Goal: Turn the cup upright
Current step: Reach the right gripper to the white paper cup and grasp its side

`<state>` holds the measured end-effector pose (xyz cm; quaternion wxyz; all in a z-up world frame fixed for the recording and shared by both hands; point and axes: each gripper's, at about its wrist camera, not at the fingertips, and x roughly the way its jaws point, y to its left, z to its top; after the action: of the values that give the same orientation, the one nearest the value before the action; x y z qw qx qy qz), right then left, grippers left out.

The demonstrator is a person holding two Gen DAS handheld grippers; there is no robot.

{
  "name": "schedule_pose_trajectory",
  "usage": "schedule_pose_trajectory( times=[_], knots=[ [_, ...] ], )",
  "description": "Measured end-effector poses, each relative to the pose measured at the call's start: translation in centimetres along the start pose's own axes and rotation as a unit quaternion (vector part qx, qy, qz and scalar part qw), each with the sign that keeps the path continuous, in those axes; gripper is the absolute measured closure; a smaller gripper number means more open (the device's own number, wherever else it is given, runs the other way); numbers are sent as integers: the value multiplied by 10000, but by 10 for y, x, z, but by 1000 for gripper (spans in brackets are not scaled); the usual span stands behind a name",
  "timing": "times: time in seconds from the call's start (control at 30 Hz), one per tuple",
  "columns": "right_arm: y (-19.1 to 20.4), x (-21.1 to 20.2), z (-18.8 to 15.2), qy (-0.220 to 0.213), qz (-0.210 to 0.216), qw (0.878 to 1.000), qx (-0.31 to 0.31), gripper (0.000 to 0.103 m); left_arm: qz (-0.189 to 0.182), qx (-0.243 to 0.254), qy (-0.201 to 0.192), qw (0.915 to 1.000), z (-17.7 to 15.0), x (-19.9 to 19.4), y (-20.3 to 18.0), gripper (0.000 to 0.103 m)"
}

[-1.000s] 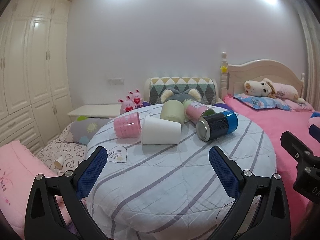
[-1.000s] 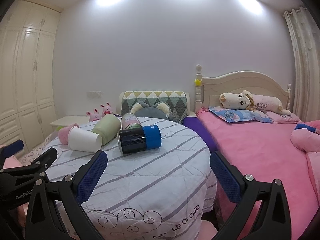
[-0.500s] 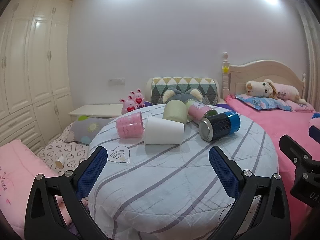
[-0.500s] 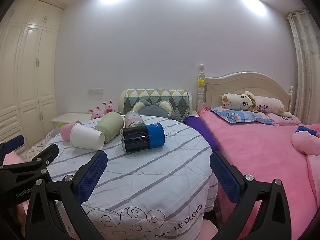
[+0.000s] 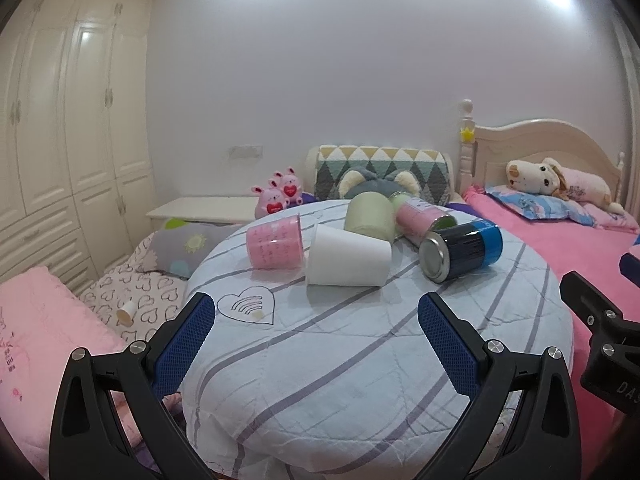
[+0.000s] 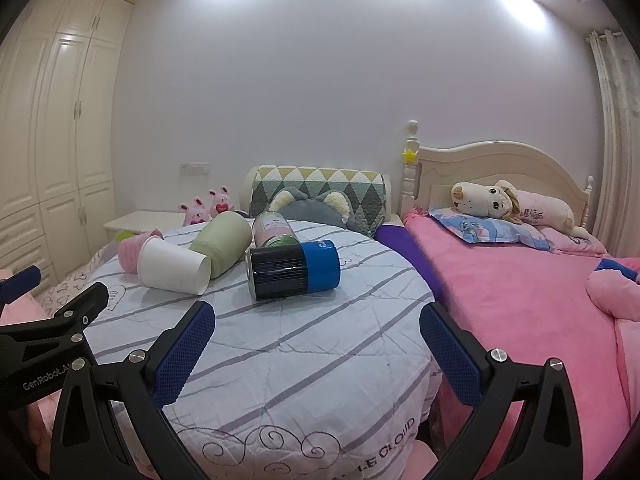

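Striped round table (image 5: 360,360), white cup (image 5: 346,257) sideways

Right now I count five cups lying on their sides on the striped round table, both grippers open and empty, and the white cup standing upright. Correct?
Not quite. The white cup also lies on its side, as the left wrist view shows. The rest holds: five cups down on the striped table, left gripper and right gripper open and empty.

Five cups (image 5: 347,257) lying in a far cluster on the round table (image 5: 360,360); bed (image 6: 520,300) to the right, wardrobe (image 5: 60,140) way off left.
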<state>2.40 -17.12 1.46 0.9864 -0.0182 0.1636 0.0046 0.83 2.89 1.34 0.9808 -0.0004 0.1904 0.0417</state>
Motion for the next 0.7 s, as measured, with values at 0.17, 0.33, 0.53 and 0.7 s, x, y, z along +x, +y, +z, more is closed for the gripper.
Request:
schedule_pose_trajectory(
  times=[0.17,0.33,0.53,0.7],
  knots=[
    [10,13,11,-38,148,9995,-276,0,65,-281,336,9990,0,11,7,0],
    [22,29,28,-185,224,9965,-786,0,534,-332,672,9958,1,24,13,0],
    [51,58,51,-229,903,9774,-1895,0,976,-459,1103,9880,3,36,26,0],
    [73,84,68,17,2127,9410,-2631,0,1279,-823,1432,9779,3,42,39,0]
  ],
)
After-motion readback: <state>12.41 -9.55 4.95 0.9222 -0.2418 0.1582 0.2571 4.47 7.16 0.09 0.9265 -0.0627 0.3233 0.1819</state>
